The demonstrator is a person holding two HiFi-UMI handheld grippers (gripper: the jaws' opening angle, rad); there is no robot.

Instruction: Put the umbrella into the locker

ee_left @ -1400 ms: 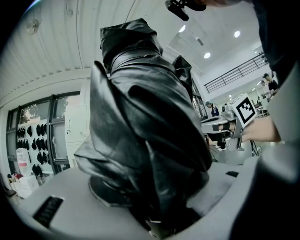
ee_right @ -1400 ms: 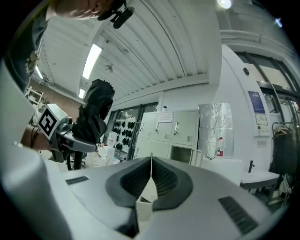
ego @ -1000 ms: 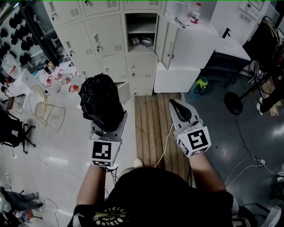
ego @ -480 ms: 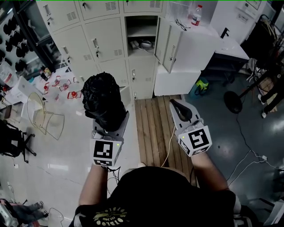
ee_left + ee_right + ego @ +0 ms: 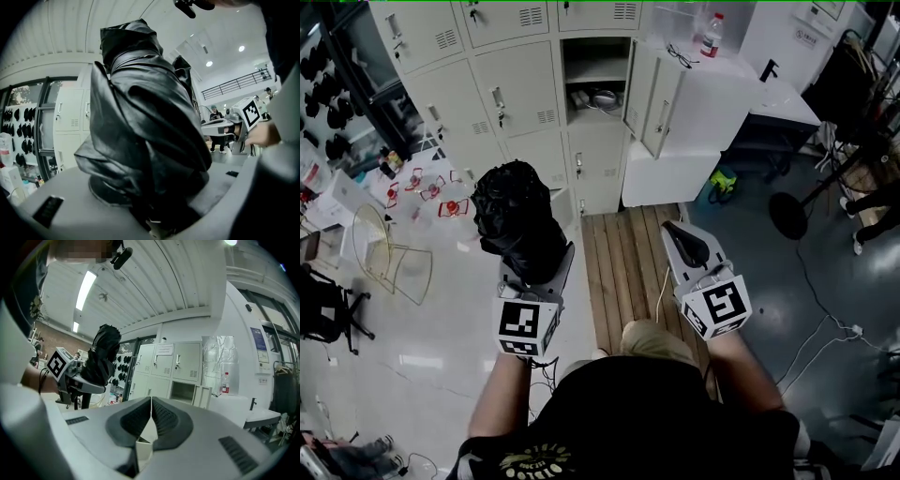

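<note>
Loosely crumpled, glossy black folded umbrella (image 5: pixel 514 220)

My umbrella (image 5: pixel 517 220) is glossy black. My left gripper (image 5: pixel 532 259) and right gripper (image 5: pixel 686 242) are pale grey with black ribbed pads (image 5: pixel 165 420); their cubes (image 5: pixel 525 327) bear black-and-white square markers. The lockers (image 5: pixel 511 89) are cream and the planks (image 5: pixel 623 272) brown. The floor (image 5: pixel 412 347) is whitish on the left and dark grey on the right. The bottle (image 5: pixel 710 36) has a red cap and label. My shirt (image 5: pixel 647 412) is black with yellow print.
</note>
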